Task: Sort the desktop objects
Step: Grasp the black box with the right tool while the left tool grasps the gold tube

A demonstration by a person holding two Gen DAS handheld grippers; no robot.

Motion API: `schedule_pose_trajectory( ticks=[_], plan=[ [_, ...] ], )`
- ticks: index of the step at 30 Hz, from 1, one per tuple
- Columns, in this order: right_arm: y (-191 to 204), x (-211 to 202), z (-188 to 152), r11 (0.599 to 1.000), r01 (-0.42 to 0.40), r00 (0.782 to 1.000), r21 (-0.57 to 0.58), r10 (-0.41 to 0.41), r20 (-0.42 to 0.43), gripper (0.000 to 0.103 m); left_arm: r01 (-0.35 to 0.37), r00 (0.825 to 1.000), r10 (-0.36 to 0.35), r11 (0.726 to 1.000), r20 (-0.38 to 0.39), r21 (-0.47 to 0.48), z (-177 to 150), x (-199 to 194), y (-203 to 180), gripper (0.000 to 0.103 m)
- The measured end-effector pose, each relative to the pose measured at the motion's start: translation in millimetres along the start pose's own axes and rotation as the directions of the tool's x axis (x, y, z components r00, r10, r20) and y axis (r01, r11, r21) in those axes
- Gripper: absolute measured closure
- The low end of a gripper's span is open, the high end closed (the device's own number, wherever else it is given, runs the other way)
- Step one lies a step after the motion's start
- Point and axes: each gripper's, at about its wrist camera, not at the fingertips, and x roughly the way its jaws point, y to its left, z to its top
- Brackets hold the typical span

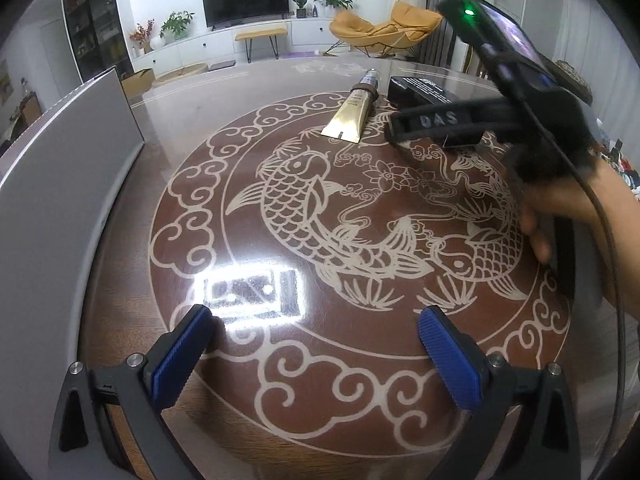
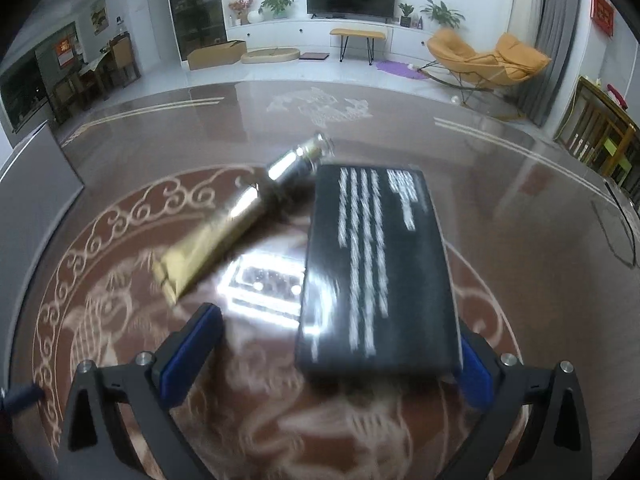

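A gold tube (image 1: 352, 114) with a silver cap lies at the far side of the round fish-patterned table (image 1: 224, 184). Right of it sits a flat black box (image 1: 420, 88) with white print. My left gripper (image 1: 316, 344) hovers open over the near table with nothing between its blue pads. In the right wrist view, the black box (image 2: 380, 272) lies between the open fingers of my right gripper (image 2: 332, 360), close against the right pad (image 2: 476, 376) and well clear of the left one. The gold tube (image 2: 224, 232) lies at a slant left of the box.
A tall grey container wall (image 1: 60, 184) stands at the table's left edge, also visible as the grey wall (image 2: 32, 192) in the right wrist view. A gloved hand (image 1: 560, 152) holds the right tool, with a cable trailing. Ceiling-light glare (image 1: 248, 288) reflects off the glass.
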Motion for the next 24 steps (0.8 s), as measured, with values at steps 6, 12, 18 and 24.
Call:
schedule_pose_trajectory(
  ticks=[6, 12, 18, 24],
  plan=[
    [-11, -3, 8, 0.999, -0.02, 0.998, -0.027, 0.022, 0.058, 0.044, 0.001, 1.0, -0.001, 1.0, 0.0, 0.0, 1, 0, 0, 0.0],
    [-29, -20, -20, 0.997, -0.037, 0.997, -0.069, 0.041, 0.061, 0.044, 0.0, 1.0, 0.0, 1.0, 0.0, 0.001, 1, 0, -1, 0.0],
    [-60, -56, -75, 1.0, -0.021, 0.998, -0.022, 0.023, 0.063, 0.044, 0.029, 1.0, -0.029, 0.999, -0.01, 0.042, 21, 14, -6, 0.0],
    [-62, -71, -96, 1.0, -0.008, 0.998, -0.015, 0.009, 0.064, 0.043, 0.058, 0.998, -0.056, 0.995, -0.025, 0.086, 73, 45, -10, 0.0]
  ],
)
